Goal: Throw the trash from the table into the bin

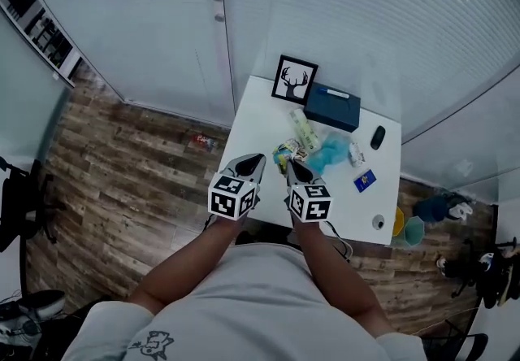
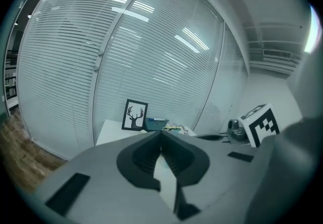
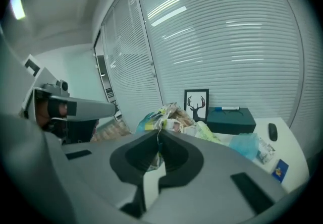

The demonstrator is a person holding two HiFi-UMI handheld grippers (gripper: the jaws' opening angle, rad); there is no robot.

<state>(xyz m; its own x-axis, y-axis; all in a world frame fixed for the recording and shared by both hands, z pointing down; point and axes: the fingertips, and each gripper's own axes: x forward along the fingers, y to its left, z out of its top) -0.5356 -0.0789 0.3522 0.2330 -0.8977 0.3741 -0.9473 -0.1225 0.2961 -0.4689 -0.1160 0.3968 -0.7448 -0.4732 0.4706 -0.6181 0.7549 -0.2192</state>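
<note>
The left gripper (image 1: 253, 163) hangs by the near edge of the white table (image 1: 253, 114), its jaws pressed together on nothing; I think one hand is enough for such light trash. Just right of it, the right gripper (image 1: 292, 166) pinches a thin edge of the crumpled wrapper (image 1: 284, 153), held clear of the table for carrying. Further right the blue plastic bag (image 1: 329, 158) waits on the table, and I see no bin.
</note>
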